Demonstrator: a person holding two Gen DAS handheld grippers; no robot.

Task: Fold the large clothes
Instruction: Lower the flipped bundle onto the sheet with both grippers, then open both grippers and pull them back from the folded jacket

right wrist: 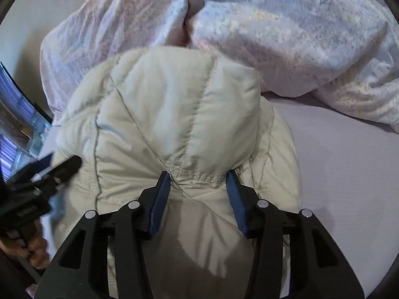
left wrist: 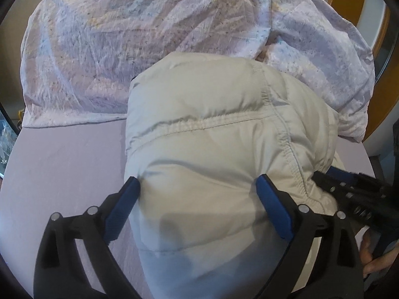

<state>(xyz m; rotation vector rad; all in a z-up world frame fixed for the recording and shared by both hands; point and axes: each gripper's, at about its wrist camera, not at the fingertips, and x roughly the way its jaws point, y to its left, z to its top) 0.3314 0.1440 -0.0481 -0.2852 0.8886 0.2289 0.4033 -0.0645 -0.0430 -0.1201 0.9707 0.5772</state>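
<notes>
A cream padded jacket [left wrist: 212, 149] is seen bundled on a lilac sheet [left wrist: 64, 169], filling the centre and lower middle of both views. Behind it, across the upper part of each frame, a crumpled patterned duvet [left wrist: 124, 37] is heaped, its edge touching the jacket's far side.

In the left wrist view, the left gripper [left wrist: 199, 189] is held wide, its blue pads [left wrist: 122, 206] set at either side of a bulge of jacket at the lower centre. The fabric is flanked rather than pinched; no squeeze is shown. The right gripper [left wrist: 349, 191] is seen at the right edge, pressed against the jacket's side, with fingers of a hand [left wrist: 374, 261] below it.

In the right wrist view, the right gripper [right wrist: 198, 189] is narrower, its pads bracketing a stitched seam [right wrist: 197, 174] at the lower centre. Whether the seam is actually clamped cannot be told. The left gripper [right wrist: 49, 174] is seen at the left edge, beside the jacket, with a hand [right wrist: 35, 249] under it.
</notes>
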